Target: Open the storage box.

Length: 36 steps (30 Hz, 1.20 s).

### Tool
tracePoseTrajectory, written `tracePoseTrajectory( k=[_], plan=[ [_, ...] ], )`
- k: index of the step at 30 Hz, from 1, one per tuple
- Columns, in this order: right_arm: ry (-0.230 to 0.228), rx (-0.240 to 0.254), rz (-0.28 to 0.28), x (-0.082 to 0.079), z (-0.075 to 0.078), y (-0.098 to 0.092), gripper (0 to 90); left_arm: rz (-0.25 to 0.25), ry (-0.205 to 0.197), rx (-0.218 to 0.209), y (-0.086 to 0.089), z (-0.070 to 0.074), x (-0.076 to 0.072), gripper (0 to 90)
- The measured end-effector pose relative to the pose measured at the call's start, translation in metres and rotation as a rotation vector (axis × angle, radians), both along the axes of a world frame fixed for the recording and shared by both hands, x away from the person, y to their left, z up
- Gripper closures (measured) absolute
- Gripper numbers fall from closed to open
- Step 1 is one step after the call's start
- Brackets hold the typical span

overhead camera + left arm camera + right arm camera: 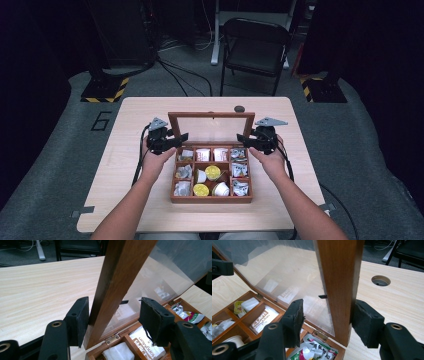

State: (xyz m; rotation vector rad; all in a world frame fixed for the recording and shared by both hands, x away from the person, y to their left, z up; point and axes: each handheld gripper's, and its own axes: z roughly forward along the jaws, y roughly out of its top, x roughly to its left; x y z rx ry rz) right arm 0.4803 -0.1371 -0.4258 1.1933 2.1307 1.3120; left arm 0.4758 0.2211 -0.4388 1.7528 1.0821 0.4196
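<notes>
A wooden compartment box (210, 199) sits mid-table with its glass-paned lid (211, 116) standing upright at the back. My left gripper (181, 138) straddles the lid's left side rail (117, 277). One pad rests against the wood and the other stands well off it, so the gripper is open. My right gripper (241, 139) straddles the right side rail (339, 277). Its outer pad is at the wood and its inner pad stands apart in front of the glass, so it is open too. Tea sachets (147, 345) and yellow-lidded cups (212, 172) fill the compartments.
The light wooden table (140, 120) has a round cable hole (239, 108) just behind the lid. A black folding chair (255, 47) stands beyond the far edge, with cables on the floor around it. Brass hinges (111, 338) join lid and box.
</notes>
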Motion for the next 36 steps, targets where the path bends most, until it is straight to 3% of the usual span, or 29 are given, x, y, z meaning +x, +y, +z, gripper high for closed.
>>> tracePoseTrajectory(
  k=[12,36],
  plan=[
    [0.023,0.021,-0.014,0.005,-0.017,-0.002,43.9,0.002,0.02,-0.01,-0.002,-0.008,0.007,41.1],
    [0.028,-0.002,-0.028,0.011,-0.025,0.002,44.0,0.009,0.053,-0.02,-0.004,-0.02,0.014,40.1]
  ],
)
